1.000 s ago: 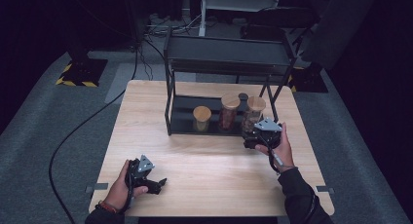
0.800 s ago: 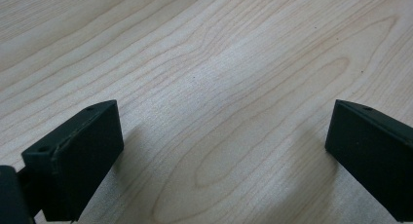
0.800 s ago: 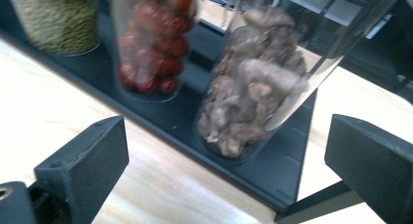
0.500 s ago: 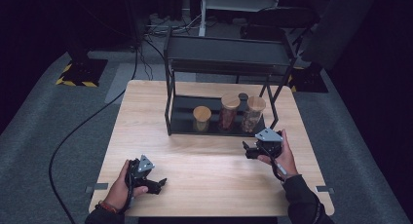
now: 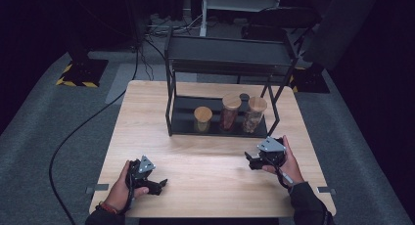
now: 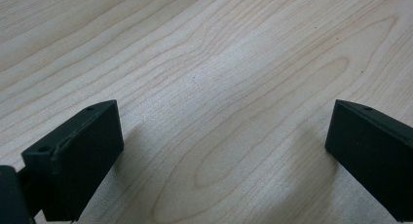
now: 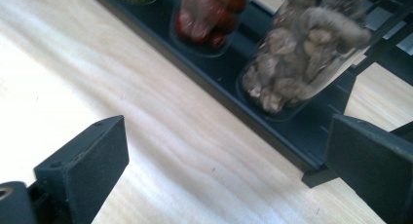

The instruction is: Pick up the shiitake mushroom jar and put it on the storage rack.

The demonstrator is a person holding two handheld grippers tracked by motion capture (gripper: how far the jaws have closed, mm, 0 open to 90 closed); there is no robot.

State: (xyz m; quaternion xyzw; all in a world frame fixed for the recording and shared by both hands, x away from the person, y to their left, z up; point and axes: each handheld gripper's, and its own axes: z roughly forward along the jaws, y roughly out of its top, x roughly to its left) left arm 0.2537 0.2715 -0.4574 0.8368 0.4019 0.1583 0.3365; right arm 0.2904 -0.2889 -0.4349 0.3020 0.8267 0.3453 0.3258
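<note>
The jar of pale brown pieces (image 7: 297, 53) stands rightmost of three jars on the black rack's lower shelf (image 5: 183, 124), beside the red-filled jar (image 7: 207, 17) — just ahead of the right gripper (image 5: 252, 161), whose jaws gape wide with nothing between them. The left gripper (image 5: 159, 185) rests low over the bare wooden table (image 6: 219, 78), near its front edge — jaws spread wide, empty

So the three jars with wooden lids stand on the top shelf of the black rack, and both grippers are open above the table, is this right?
Not quite. The three jars stand on the bottom shelf of the black rack, not the top one, as the high view shows. The rest holds: the left gripper and the right gripper are both open above the table.
</note>
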